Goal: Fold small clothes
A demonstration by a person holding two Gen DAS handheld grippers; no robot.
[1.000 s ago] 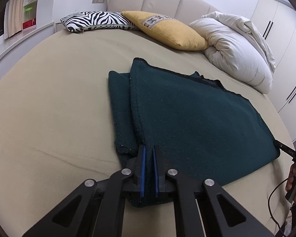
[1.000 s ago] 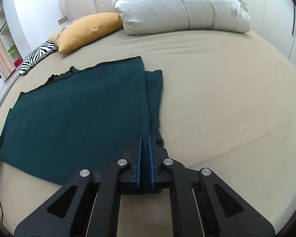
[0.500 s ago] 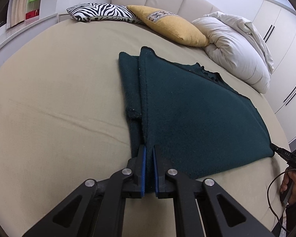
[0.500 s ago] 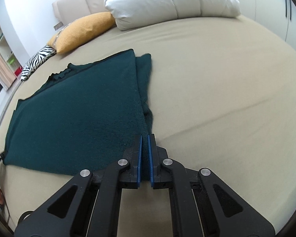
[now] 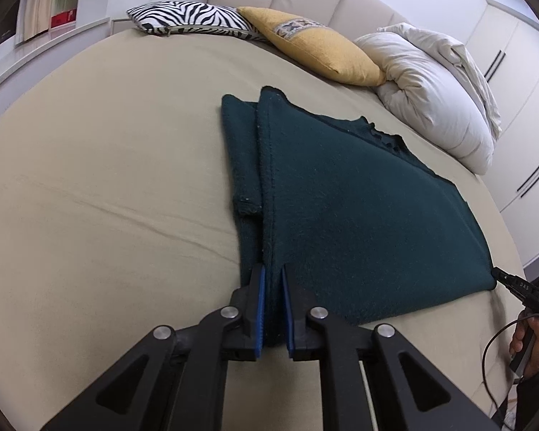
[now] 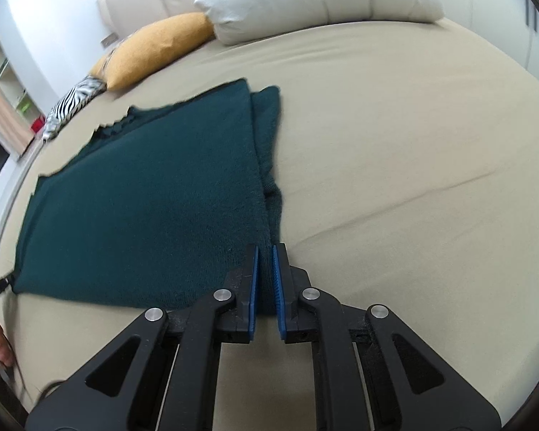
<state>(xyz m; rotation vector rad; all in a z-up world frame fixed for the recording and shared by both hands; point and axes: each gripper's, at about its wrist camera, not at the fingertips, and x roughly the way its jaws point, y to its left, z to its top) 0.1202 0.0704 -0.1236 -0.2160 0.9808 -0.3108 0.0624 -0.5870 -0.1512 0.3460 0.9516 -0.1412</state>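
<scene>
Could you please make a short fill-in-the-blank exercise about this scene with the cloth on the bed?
1. The green cloth lies on a ____ bed sheet.
2. The yellow cushion lies between the white duvet and the ____-patterned pillow.
3. The left claw and the right claw each pinch a near ____ of the cloth.

Missing words: beige; zebra; corner

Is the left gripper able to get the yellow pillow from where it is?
Probably not right now. The left gripper is shut on the green cloth at the near edge, and the yellow pillow lies far across the bed.
</scene>
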